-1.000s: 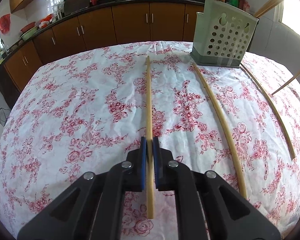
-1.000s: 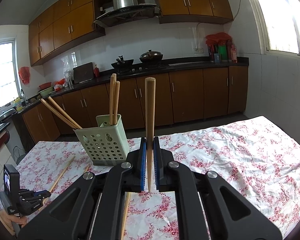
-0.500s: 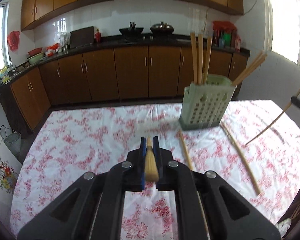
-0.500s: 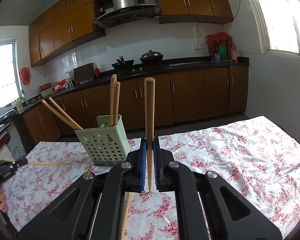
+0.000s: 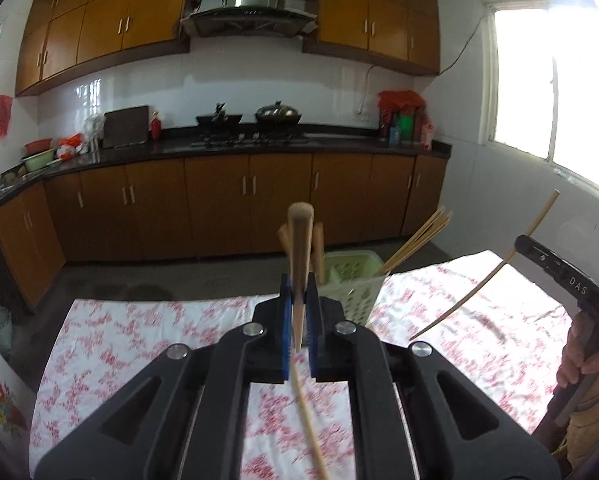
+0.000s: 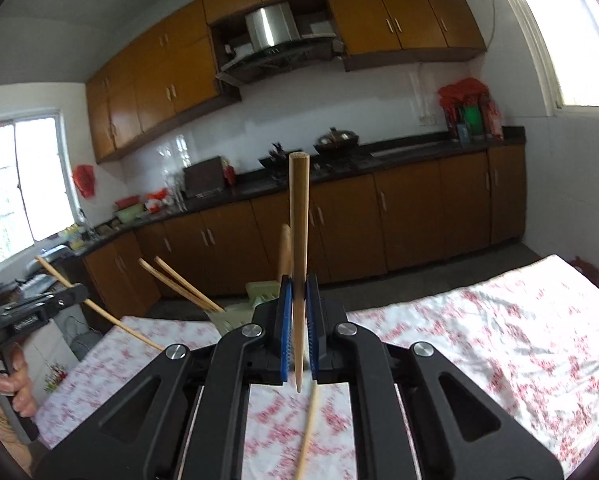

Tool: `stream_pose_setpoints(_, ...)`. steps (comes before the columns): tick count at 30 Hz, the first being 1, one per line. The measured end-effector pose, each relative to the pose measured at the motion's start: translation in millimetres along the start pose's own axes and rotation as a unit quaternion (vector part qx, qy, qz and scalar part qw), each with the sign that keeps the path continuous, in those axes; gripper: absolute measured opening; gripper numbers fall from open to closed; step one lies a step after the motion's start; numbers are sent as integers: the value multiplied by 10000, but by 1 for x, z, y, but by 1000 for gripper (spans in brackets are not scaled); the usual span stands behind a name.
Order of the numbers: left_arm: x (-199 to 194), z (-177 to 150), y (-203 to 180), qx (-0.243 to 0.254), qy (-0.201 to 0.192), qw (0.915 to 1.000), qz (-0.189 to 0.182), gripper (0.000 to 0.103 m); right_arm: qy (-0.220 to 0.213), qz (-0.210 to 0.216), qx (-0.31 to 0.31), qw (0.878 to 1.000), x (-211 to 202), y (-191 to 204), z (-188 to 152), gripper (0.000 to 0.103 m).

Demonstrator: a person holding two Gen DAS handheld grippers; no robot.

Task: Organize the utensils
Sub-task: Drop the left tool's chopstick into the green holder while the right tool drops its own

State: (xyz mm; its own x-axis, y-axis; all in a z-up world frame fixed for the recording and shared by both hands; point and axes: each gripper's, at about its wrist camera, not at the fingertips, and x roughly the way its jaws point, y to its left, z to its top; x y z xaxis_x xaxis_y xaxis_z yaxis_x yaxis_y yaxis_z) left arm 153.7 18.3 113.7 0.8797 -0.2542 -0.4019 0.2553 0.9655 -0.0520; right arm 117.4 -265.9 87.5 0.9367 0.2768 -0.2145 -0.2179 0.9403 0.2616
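My left gripper [image 5: 299, 312] is shut on a wooden chopstick [image 5: 299, 256] that stands up between its blue pads, high above the floral tablecloth [image 5: 139, 344]. Behind it sits the pale green perforated holder [image 5: 351, 280] with several chopsticks leaning in it. My right gripper [image 6: 298, 320] is shut on a second chopstick [image 6: 298, 232], upright too. The holder [image 6: 259, 294] peeks out left of that gripper. Each view shows the other gripper: the right gripper [image 5: 517, 244] at the right edge, the left gripper [image 6: 79, 294] at the left, both with a chopstick.
One loose chopstick [image 5: 305, 416] lies on the cloth below my left gripper, and a loose chopstick [image 6: 309, 432] shows under the right gripper as well. A person's hand [image 6: 13, 380] grips the left handle. Brown cabinets and a dark counter [image 5: 259, 144] run behind the table.
My left gripper lifted its chopstick off the cloth and tipped up, so the kitchen wall now fills its view. The right gripper rose a little and tilted up with its chopstick.
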Motion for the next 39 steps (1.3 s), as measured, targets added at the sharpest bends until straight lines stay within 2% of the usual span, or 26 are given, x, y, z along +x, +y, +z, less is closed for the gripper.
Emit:
stream_pose_setpoints(5, 0, 38, -19, -44, -631, 9980, -4, 8, -502, 198, -112, 9985, 4, 19, 33, 8)
stream_pose_setpoints(8, 9, 55, -24, -176, -879, 9960, -33, 8, -734, 205, -225, 9968, 17, 28, 46, 8)
stream_pose_setpoints(12, 34, 66, -26, -248, -1073, 9939, 93, 8, -834, 156, -265, 9960, 46, 32, 53, 8)
stream_pose_setpoints(15, 57, 64, -28, -227, -1066, 9939, 144, 8, -811, 55, -338, 9961, 70, 34, 49, 8)
stream_pose_setpoints(20, 97, 47, -27, -224, -778, 9965, 184, 8, -328, -62, -441, 9985, 107, 33, 27, 8)
stream_pose_setpoints(23, 109, 41, -22, -313, -635, 9974, 162, 8, -102, -59, -458, 9989, 113, 33, 16, 8)
stream_pose_setpoints(24, 110, 40, -20, -339, -632, 9973, 166, 9, -71, -60, -430, 9990, 112, 32, 14, 9)
stream_pose_setpoints(26, 108, 39, -15, -359, -659, 9970, 170, 18, -54, -58, -367, 9993, 108, 28, 14, 18)
stream_pose_setpoints(27, 107, 40, -14, -364, -686, 9968, 197, 22, -80, -76, -348, 9993, 107, 29, 14, 28)
stream_pose_setpoints(28, 104, 40, -12, -377, -721, 9964, 220, 25, -114, -82, -322, 9994, 102, 27, 16, 33)
stream_pose_setpoints(34, 77, 41, 1, -524, -863, 9945, 276, 29, -270, -157, -342, 9989, 75, 26, 27, 34)
stream_pose_setpoints(39, 40, 19, 14, -544, -801, 9939, 530, 36, -46, -343, -313, 9989, 44, 15, 12, 39)
